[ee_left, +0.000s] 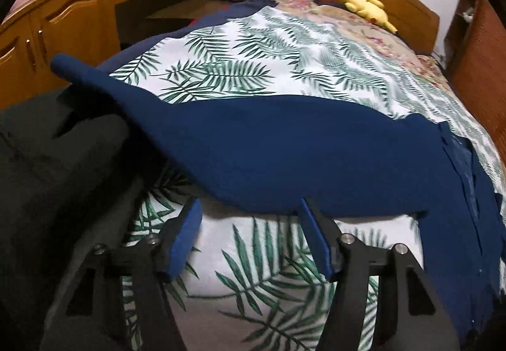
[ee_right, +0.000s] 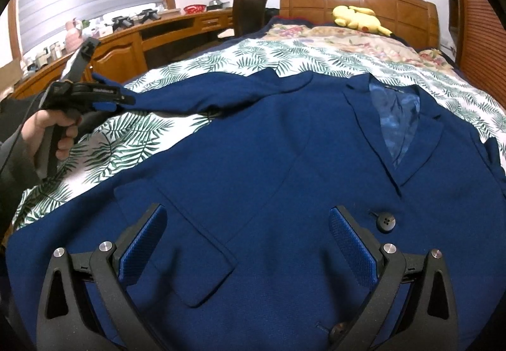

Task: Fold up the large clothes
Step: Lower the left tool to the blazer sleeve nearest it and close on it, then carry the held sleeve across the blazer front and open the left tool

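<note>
Jacket [ee_right: 268, 161] lies flat on the bed [ee_right: 316, 53]. Left gripper [ee_right: 109, 98] is at the sleeve [ee_right: 196, 95], grip unclear; right gripper [ee_right: 246, 243] hovers released. I'd pinch the cuff firmly, then fold inward.

The jacket [ee_right: 253, 161] lies on the bed [ee_right: 316, 50], a plush toy [ee_right: 357, 17] behind it.

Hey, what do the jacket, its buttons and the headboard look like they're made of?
Jacket: matte navy woven suit cloth, probably wool or a blend; the lining is shinier, likely synthetic. Buttons: dark, four-holed, probably plastic or horn. Headboard: glossy varnished wood, with orange-brown panels catching reflections.
</note>
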Motion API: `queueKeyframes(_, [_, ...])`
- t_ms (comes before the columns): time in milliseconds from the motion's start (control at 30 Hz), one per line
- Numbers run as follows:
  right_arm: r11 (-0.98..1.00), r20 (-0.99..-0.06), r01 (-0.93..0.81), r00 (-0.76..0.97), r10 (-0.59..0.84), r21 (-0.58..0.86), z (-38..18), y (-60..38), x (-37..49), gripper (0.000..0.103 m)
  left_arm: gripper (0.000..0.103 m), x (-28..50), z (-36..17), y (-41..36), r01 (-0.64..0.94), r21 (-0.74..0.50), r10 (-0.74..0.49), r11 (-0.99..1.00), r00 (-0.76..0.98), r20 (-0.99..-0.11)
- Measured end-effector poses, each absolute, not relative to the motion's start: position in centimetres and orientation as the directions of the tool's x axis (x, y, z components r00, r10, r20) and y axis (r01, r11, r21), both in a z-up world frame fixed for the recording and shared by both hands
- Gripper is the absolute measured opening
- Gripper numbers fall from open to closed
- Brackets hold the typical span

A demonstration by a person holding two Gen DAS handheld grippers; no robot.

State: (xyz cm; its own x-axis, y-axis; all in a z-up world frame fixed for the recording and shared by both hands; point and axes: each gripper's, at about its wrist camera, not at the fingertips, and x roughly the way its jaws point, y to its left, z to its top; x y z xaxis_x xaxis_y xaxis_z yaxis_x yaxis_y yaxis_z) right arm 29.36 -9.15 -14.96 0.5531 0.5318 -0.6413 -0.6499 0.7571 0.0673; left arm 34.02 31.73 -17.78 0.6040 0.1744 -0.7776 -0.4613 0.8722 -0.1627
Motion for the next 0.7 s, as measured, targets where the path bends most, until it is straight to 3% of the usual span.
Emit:
queueKeyframes(200, [0.756,-0.643,-0.651,0.554,0.529,0.061,-15.0,-9.0,29.3,0.103,0.061,34.9,-18.8,33.2,-0.512,-0.160,0.202,0.844,0.580,-0.789])
queueKeyframes(233, [0.756,-0.644,-0.652,0.552,0.529,0.062,-15.0,-9.0,29.4,0.103,0.049,35.1,-18.9,33.3,-0.513,-0.163,0.203,0.843,0.583,-0.787])
queueKeyframes(367, [0.755,-0.646,-0.653,0.548,0.531,0.067,-15.1,-9.0,29.4,0.103,0.018,35.6,-19.1,33.3,-0.503,-0.173,0.191,0.847,0.591,-0.783])
queueKeyframes(400, [0.755,-0.646,-0.653,0.548,0.531,0.067,-15.1,-9.0,29.4,0.103,0.005,35.8,-19.1,33.3,-0.495,-0.179,0.181,0.850,0.595,-0.783])
queueKeyframes(433, [0.755,-0.646,-0.653,0.549,0.531,0.066,-15.1,-9.0,29.4,0.103,0.001,35.9,-18.9,33.0,-0.494,-0.169,0.192,0.853,0.597,-0.779])
queueKeyframes(700, [0.758,-0.638,-0.649,0.558,0.530,0.063,-15.0,-9.1,29.3,0.103,0.000,36.5,-13.6,28.4,-0.431,-0.080,0.256,0.899,0.664,-0.702])
